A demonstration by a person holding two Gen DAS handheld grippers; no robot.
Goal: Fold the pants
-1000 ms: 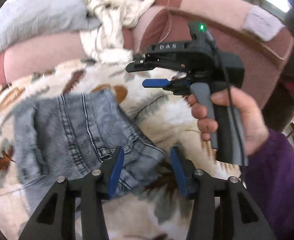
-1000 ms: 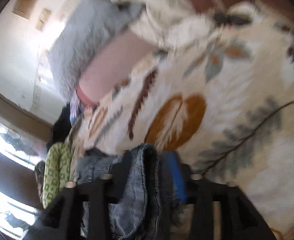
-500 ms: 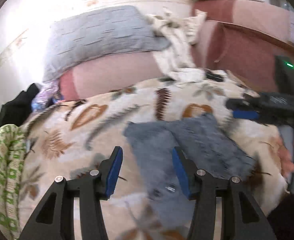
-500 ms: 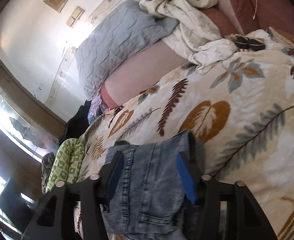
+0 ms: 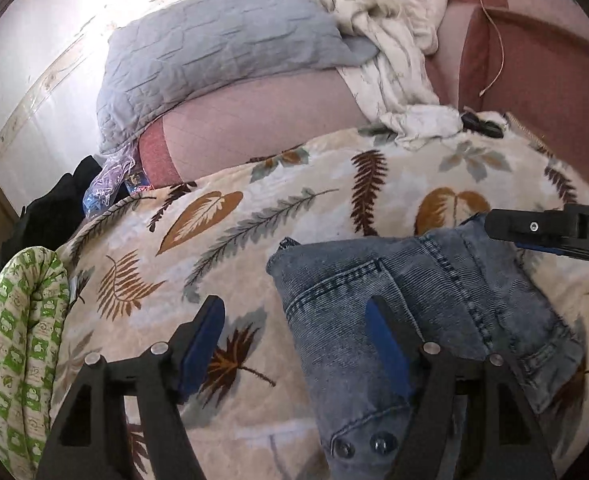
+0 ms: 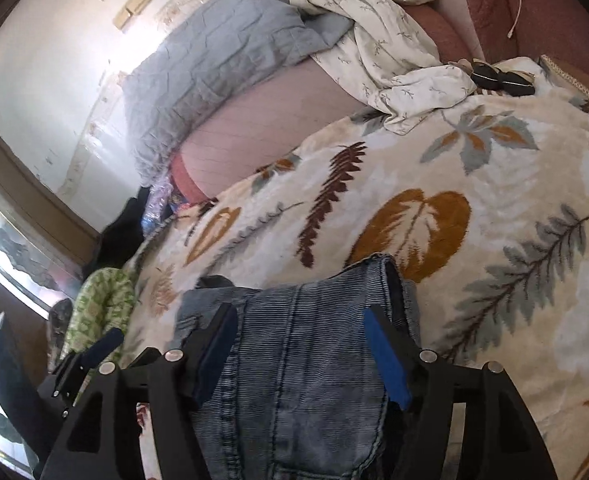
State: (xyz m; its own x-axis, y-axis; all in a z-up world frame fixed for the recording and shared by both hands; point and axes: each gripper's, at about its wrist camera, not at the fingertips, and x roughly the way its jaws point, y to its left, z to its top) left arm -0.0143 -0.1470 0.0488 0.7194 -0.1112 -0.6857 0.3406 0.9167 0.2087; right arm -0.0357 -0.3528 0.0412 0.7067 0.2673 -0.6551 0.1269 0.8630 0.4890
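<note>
The blue denim pants (image 5: 422, 304) lie folded in a compact stack on a cream blanket with a leaf print (image 5: 254, 216). My left gripper (image 5: 294, 328) hovers at the stack's left edge with its jaws opening. Its right finger is over the denim and its left finger over bare blanket, and nothing is pinched. In the right wrist view the pants (image 6: 306, 360) lie flat under my right gripper (image 6: 302, 344). Its jaws are opening too, with denim between the pads and not pressed. The right gripper (image 5: 550, 232) also shows at the far right of the left wrist view.
A grey quilted pillow (image 5: 222, 48) and a crumpled white sheet (image 5: 398, 68) rest on a pink bolster (image 5: 262, 120) at the back. A green patterned cushion (image 5: 18, 344) sits at the left edge. A small black object (image 5: 482, 124) lies near the reddish backrest (image 5: 534, 76).
The right gripper was shut on a bunched fold of denim; its jaws spread and the pants now lie flat. The left gripper swung left across the pants and its jaws widened.
</note>
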